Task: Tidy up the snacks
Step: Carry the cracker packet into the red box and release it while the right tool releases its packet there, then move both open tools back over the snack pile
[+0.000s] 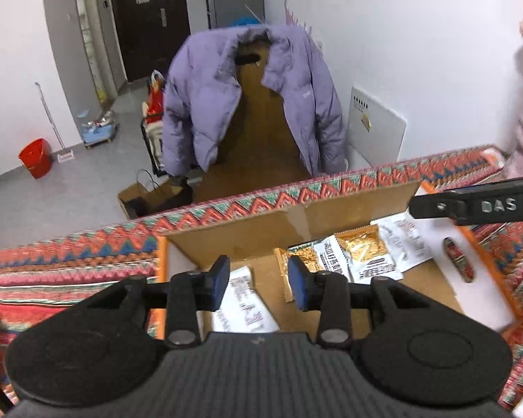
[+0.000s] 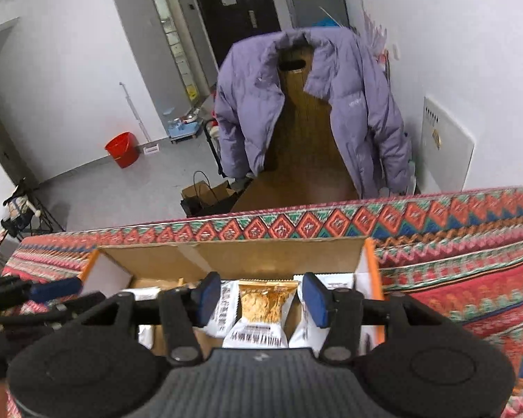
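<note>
Left gripper [image 1: 258, 278]: we saw its jaws spread, nothing between them.
Right gripper [image 2: 258, 297]: jaws spread, empty.
Box [image 1: 247, 233]: we saw snack packets [image 1: 366, 254] inside.

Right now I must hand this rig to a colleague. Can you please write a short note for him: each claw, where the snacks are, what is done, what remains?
Left claw: open, empty, over the left part of the cardboard box.
Right claw: open, nothing gripped, above a gold-windowed snack packet in the box's right part.
Snacks: several white and gold packets lie loose inside the box, which sits on the patterned cloth.
Done: those packets are in the box.
Left: whether more snacks wait outside the box cannot be seen; packets inside are not yet tidy.
</note>
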A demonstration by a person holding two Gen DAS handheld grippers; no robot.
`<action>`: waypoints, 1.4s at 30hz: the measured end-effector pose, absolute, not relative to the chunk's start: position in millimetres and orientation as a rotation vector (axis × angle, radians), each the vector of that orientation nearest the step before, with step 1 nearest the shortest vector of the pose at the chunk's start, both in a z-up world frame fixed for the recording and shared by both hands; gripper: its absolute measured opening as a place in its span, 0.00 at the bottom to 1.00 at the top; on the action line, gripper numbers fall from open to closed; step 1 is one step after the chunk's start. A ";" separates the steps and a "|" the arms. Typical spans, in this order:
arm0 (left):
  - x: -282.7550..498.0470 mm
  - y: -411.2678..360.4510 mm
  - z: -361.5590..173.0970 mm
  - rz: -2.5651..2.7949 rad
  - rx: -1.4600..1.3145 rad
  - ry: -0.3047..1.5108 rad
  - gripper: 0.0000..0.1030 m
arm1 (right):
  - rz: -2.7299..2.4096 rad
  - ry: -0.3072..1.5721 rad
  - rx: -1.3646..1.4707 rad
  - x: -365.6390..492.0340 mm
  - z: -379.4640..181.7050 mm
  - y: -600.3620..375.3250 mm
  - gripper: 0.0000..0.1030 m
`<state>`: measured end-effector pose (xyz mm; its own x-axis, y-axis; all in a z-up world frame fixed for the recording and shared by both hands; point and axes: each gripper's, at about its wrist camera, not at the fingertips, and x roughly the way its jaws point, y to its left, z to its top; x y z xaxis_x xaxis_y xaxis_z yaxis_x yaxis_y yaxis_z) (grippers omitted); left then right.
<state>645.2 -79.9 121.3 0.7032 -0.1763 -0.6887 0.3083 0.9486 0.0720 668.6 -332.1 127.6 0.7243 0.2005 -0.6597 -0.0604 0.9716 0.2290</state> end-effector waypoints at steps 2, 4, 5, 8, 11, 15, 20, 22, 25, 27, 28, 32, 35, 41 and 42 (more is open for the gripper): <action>625.5 -70.8 142.0 -0.253 0.175 0.713 0.44 | 0.172 0.731 0.159 648.0 152.2 -331.7 0.58; 605.6 -61.7 159.9 -0.236 0.151 0.697 0.45 | 0.198 0.722 0.119 628.2 173.4 -329.9 0.63; 593.4 -56.6 168.7 -0.232 0.136 0.694 0.46 | 0.209 0.719 0.094 615.7 184.4 -328.0 0.68; 551.2 -43.0 190.1 -0.216 0.081 0.680 0.56 | 0.229 0.689 0.025 572.9 212.6 -321.9 0.76; 495.3 -33.7 205.9 -0.250 0.050 0.626 0.71 | 0.246 0.651 0.020 527.1 228.0 -321.0 0.83; 428.5 -26.8 214.3 -0.229 0.030 0.584 0.73 | 0.247 0.622 0.026 471.2 231.7 -323.8 0.86; 355.2 -12.9 209.6 -0.187 0.021 0.522 0.82 | 0.244 0.537 0.043 387.9 224.5 -326.8 1.00; 321.7 -5.9 201.4 -0.199 0.029 0.492 0.90 | 0.232 0.481 0.043 348.3 216.4 -327.1 1.00; 267.2 3.9 184.1 -0.208 0.043 0.418 0.98 | 0.226 0.418 0.019 292.8 204.9 -323.6 1.00; 229.6 7.8 171.0 -0.194 0.033 0.371 0.99 | 0.230 0.364 0.024 253.8 193.3 -321.0 1.00; 210.3 10.2 165.2 -0.206 0.026 0.347 1.00 | 0.236 0.348 0.025 234.2 187.3 -319.8 1.00; 150.3 18.6 143.3 -0.147 0.000 0.270 1.00 | 0.246 0.279 0.055 171.3 158.9 -314.3 1.00; 124.5 20.5 123.2 -0.109 -0.004 0.279 1.00 | 0.210 0.236 0.106 136.5 129.9 -309.3 1.00; 110.7 24.7 80.5 -0.143 0.018 0.417 1.00 | 0.137 0.240 0.066 98.2 74.1 -292.6 1.00; 112.0 25.2 77.0 -0.143 0.022 0.431 1.00 | 0.128 0.247 0.066 96.5 68.4 -292.8 1.00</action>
